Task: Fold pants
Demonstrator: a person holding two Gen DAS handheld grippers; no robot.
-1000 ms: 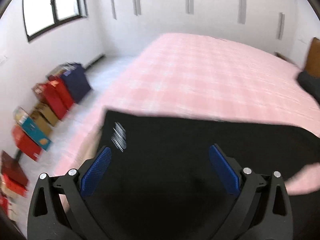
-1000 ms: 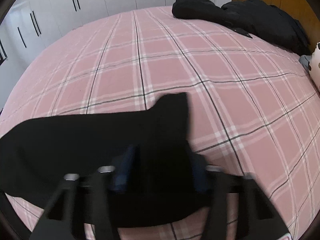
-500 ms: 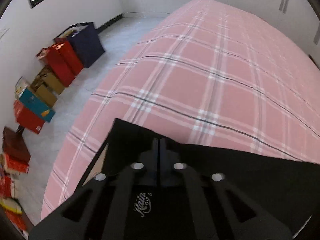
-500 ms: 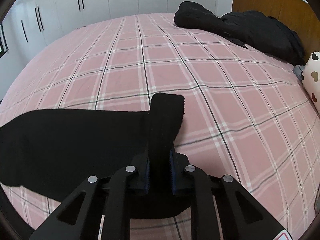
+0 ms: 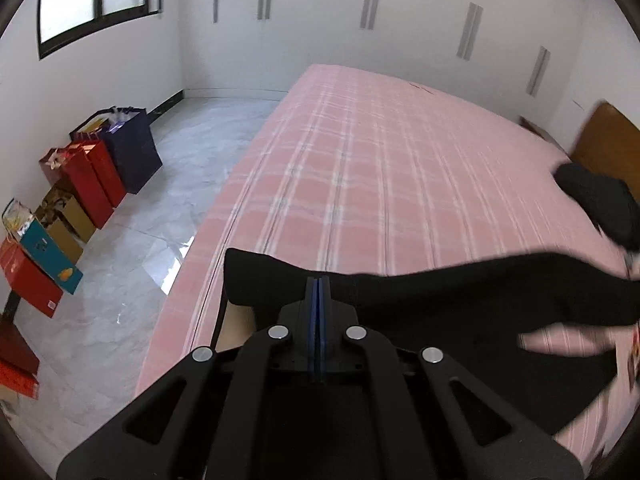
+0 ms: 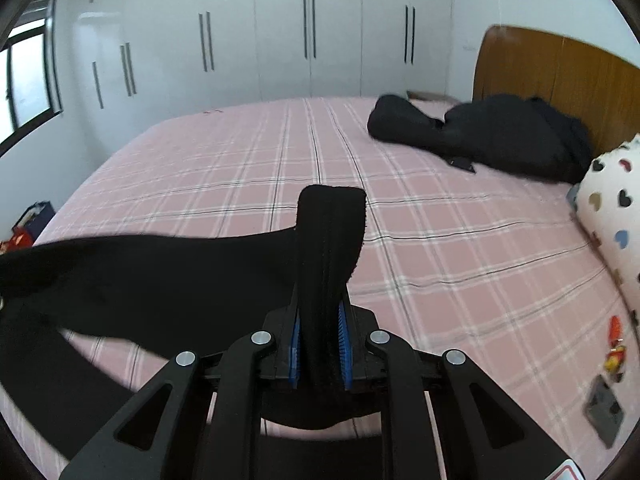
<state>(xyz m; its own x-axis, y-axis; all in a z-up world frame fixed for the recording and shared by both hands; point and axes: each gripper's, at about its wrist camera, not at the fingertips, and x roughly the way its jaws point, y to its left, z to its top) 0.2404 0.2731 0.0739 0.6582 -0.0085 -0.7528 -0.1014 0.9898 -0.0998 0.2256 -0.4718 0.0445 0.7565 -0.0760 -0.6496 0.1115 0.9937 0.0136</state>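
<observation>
Where left tongs [image 5: 319, 286] pinch pants [image 5: 460, 296] | contact hidden | background blurred

Pants [image 6: 168, 276] across the bed's [image 6: 460, 248] near edge, jacket [image 6: 500, 136] by headboard [image 6: 560, 76].

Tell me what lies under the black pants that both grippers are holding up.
Under the black pants lies the pink plaid bedsheet, visible all around them. The part directly beneath the fabric is covered, so anything there cannot be seen.
</observation>
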